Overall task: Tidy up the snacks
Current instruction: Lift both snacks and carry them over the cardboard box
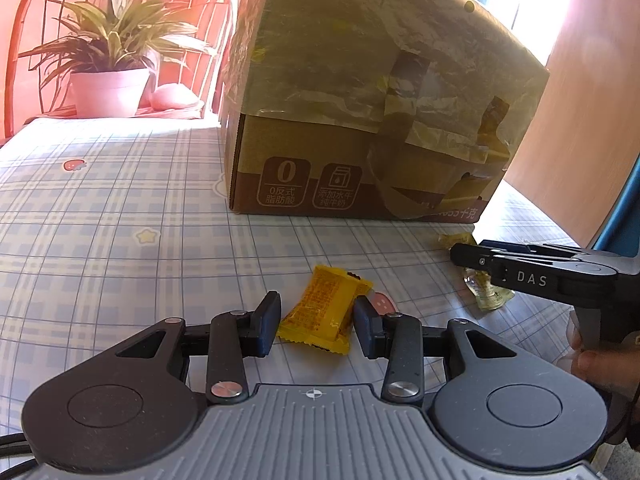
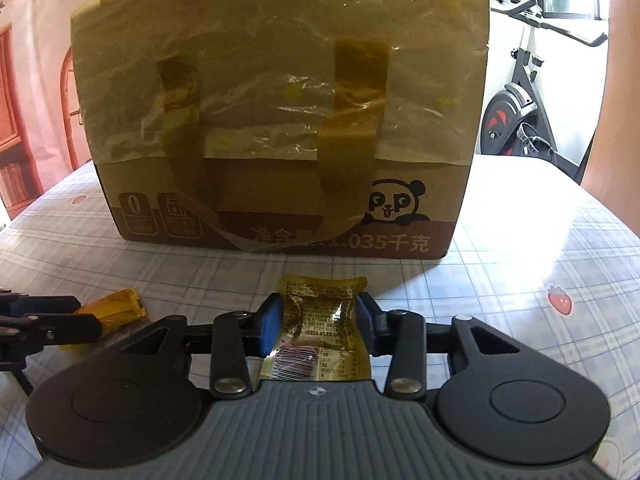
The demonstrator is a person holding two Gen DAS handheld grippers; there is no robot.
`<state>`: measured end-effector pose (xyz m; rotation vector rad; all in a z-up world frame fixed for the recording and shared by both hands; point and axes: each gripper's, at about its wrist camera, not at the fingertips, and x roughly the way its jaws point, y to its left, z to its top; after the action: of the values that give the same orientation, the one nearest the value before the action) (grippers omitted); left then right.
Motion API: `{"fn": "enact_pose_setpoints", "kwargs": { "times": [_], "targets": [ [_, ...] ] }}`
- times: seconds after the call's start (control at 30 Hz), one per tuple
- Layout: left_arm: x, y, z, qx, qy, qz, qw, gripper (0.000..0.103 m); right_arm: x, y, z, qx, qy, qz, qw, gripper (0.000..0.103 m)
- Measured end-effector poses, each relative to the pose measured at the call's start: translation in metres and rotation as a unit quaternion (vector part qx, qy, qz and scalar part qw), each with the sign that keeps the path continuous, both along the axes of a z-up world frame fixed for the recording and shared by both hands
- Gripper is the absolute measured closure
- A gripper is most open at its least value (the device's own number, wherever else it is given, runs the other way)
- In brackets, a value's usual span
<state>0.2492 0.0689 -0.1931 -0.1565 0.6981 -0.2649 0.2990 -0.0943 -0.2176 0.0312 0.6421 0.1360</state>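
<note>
A yellow snack packet (image 1: 320, 310) lies on the checked tablecloth between the fingers of my left gripper (image 1: 316, 320); the pads touch its sides. It also shows in the right wrist view (image 2: 116, 308). My right gripper (image 2: 320, 320) is shut on a clear yellowish snack packet (image 2: 320, 328) with printed text and a barcode. That packet shows in the left wrist view (image 1: 486, 292) under the right gripper (image 1: 472, 260). A taped cardboard box (image 2: 280, 120) stands just behind both packets, also in the left wrist view (image 1: 360, 120).
The table (image 1: 100, 220) has a pale checked cloth with strawberry and star prints. A potted plant (image 1: 108, 64) stands at its far left end before a wire chair back. An exercise bike (image 2: 520, 112) stands beyond the table's right side.
</note>
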Motion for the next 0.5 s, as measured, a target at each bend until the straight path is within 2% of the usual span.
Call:
{"fn": "enact_pose_setpoints", "kwargs": {
  "times": [0.2,0.37,0.5],
  "targets": [
    [-0.001,0.0,0.0,0.0,-0.001,0.001,1.0,0.061,-0.01,-0.002,0.003,0.008,-0.028,0.005,1.0,0.061],
    [-0.001,-0.004,0.003,0.019,0.001,-0.004,0.9998,0.062,-0.014,-0.006,0.008,0.015,-0.037,0.005,0.999,0.061],
    [-0.006,-0.003,0.01,0.006,-0.003,-0.01,0.9999,0.063,-0.018,-0.012,0.014,0.03,-0.043,0.002,0.999,0.061]
  ]
}}
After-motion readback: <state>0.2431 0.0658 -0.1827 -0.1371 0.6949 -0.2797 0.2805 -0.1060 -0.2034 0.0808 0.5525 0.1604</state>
